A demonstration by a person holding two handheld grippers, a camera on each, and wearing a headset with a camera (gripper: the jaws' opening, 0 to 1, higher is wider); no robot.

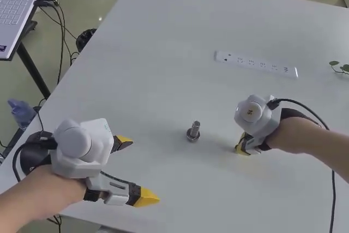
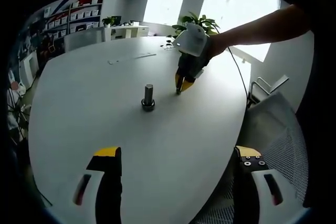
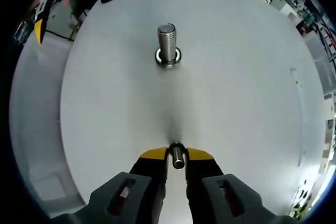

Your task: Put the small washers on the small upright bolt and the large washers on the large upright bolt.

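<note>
Right gripper (image 3: 177, 153) is being clamped narrowly on small bolt (image 3: 178, 160), half hidden, bottom centre. Left gripper (image 2: 176, 153) is being held wide. Power strip (image 1: 256, 64) print unreadable.

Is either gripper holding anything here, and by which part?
The right gripper is shut on what looks like the small bolt, its fingers pinching the shaft near its visible end. The left gripper is open and holds nothing.

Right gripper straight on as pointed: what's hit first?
The large bolt, upright dead ahead of the right gripper, which is shut on the small bolt. Bare table between, though depth is unclear.
</note>
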